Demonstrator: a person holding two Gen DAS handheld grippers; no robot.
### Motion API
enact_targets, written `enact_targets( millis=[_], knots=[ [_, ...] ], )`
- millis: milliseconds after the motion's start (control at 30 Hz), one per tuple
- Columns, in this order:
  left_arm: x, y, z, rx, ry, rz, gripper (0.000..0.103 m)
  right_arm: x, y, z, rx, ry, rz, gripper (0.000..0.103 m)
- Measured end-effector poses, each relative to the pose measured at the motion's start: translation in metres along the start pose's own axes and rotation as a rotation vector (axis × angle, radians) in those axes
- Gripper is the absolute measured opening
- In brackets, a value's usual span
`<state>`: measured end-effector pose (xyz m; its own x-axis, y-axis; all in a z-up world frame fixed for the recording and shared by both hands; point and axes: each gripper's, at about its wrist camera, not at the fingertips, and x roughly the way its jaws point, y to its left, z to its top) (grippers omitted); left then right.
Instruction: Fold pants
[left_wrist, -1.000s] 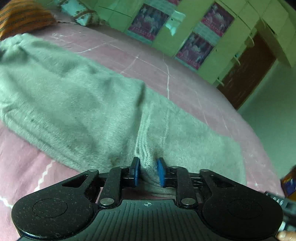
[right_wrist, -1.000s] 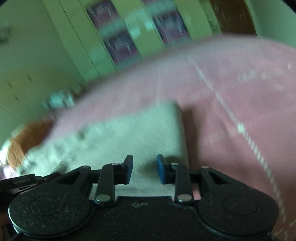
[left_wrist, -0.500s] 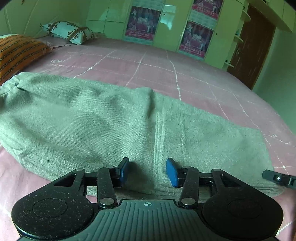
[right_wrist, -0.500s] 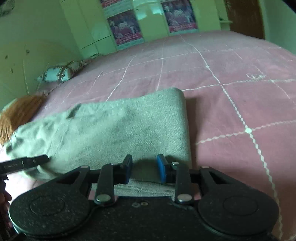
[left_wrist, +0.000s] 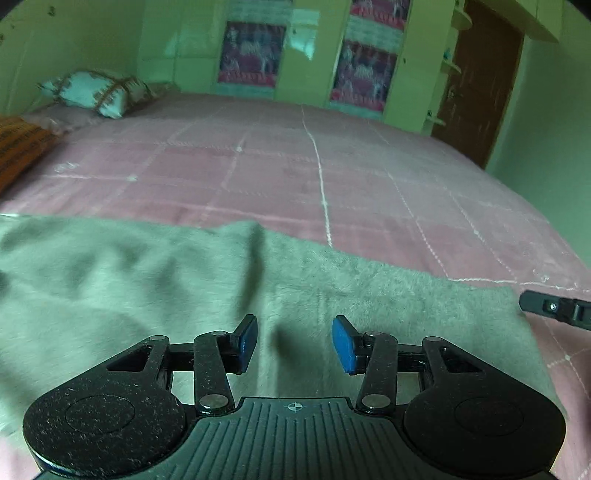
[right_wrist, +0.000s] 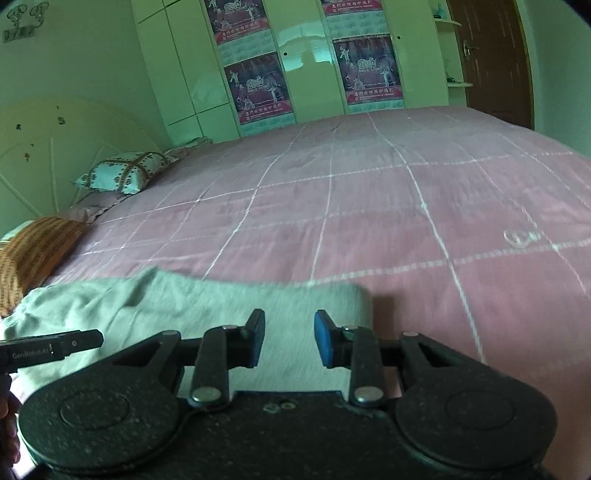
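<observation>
Pants (left_wrist: 122, 295): grey-green, already folded lengthwise into one long band, lying flat on the pink bedspread (left_wrist: 332, 177) near its front edge.
Long axis: runs left to right across both views; one end toward the orange pillow (right_wrist: 33, 251), the other ending squarely at right.
Left gripper (left_wrist: 294, 343): jaws apart, having just been opening; nothing between the pads; above the band's middle stretch.
Right gripper (right_wrist: 289, 339): jaws apart, empty; over the right-hand end (right_wrist: 351, 299).
Nearer hand: right for the square end; left for the middle.
Judgement: the coming fold probably carries one end along this axis.
</observation>
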<state>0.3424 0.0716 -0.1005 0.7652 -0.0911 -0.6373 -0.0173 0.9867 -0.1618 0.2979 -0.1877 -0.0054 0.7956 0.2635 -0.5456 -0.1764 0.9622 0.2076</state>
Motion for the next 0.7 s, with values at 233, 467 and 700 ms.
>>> enact_targets(
  millis=[233,467,700],
  knots=[
    [0.006,0.004,-0.004,0.013,0.023,0.002,0.055,0.035,-0.010,-0.007,-0.039,0.128,-0.032,0.021],
    [-0.097,0.095,-0.039,-0.075,-0.129,0.112,0.062,-0.021,-0.029,-0.030,0.022,0.036,0.025,0.024],
    [-0.117,0.222,-0.047,-0.247,-0.133,0.290,0.062,-0.037,-0.024,-0.043,0.073,0.044,0.039,0.024]
  ],
)
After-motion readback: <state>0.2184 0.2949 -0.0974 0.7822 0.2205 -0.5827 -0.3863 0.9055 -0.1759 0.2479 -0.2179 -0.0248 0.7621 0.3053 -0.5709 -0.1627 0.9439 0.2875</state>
